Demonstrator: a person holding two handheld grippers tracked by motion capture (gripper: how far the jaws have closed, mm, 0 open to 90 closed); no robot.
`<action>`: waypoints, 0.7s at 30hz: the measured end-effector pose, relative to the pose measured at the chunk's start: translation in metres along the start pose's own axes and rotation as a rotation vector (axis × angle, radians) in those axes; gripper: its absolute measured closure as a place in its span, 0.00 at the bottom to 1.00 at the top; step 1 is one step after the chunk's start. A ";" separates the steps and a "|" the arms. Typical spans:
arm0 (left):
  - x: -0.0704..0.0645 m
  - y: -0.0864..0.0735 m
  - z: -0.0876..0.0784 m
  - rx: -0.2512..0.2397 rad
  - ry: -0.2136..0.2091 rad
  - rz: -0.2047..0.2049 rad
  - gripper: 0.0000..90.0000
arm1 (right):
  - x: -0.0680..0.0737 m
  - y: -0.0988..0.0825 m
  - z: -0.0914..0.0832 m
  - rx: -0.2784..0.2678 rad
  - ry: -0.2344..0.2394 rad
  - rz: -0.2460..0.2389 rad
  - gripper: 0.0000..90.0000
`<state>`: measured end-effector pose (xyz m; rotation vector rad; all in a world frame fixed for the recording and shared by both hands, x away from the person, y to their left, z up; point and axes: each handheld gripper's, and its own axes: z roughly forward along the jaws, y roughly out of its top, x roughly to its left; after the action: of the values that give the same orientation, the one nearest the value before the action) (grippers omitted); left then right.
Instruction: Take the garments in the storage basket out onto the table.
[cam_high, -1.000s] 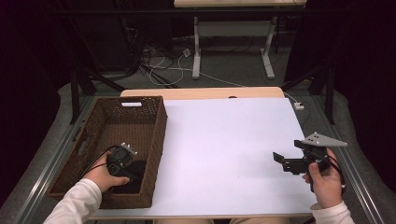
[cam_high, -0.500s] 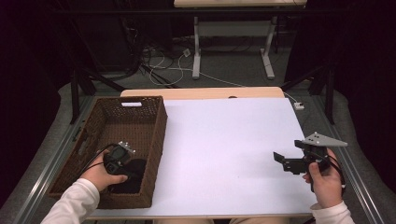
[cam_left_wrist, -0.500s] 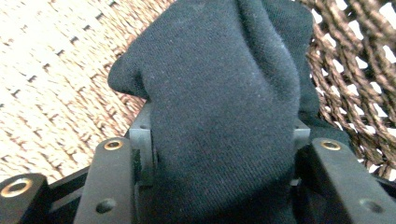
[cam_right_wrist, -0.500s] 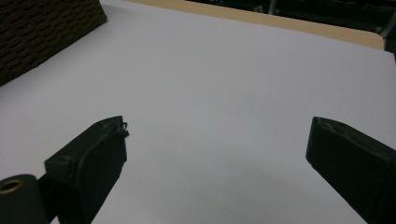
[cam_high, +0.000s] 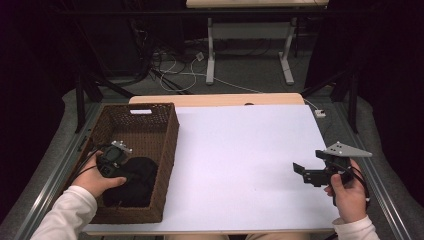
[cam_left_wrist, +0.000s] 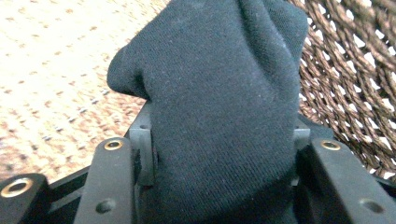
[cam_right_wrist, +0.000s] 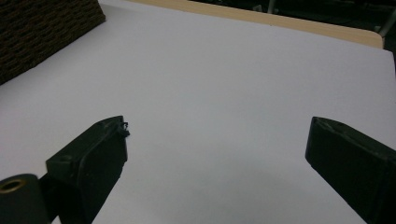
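A black cloth (cam_high: 137, 182) lies in the near end of a brown wicker basket (cam_high: 170, 140) at the table's left. My left gripper (cam_high: 116, 167) points down into the basket, and its jaws have just been closing on a bunched fold of the cloth. In the left gripper view the cloth (cam_left_wrist: 219, 84) fills the gap between the jaws of the left gripper (cam_left_wrist: 219, 154), with the basket's woven wall (cam_left_wrist: 345, 70) behind it. My right gripper (cam_high: 301, 174) hovers at the table's right edge. It is open, and the right gripper (cam_right_wrist: 219, 144) has only white tabletop between its jaws.
The white tabletop (cam_high: 240, 150) stretches between basket and right hand. A corner of the basket (cam_right_wrist: 42, 28) appears at the far left of the right gripper view. A wooden strip (cam_high: 215, 99) runs along the far edge, with desk legs and cables on the floor beyond.
My left hand has shifted left and risen a little inside the basket, drawing the pinched cloth up with it. The right hand has stayed where it was.
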<state>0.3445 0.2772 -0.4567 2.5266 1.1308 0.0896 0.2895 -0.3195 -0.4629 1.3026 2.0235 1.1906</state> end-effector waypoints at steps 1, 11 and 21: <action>0.002 0.000 -0.005 -0.009 0.008 -0.009 0.53 | 0.000 0.000 0.000 -0.001 0.000 0.000 0.05; 0.009 0.001 -0.031 -0.048 0.055 -0.036 0.53 | 0.000 0.000 0.000 0.003 -0.001 0.000 0.05; 0.013 0.003 -0.063 -0.089 0.098 -0.091 0.53 | 0.000 0.000 0.001 0.003 0.002 0.004 0.06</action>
<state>0.3421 0.3043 -0.3987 2.4119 1.2497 0.2367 0.2897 -0.3188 -0.4636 1.3084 2.0259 1.1913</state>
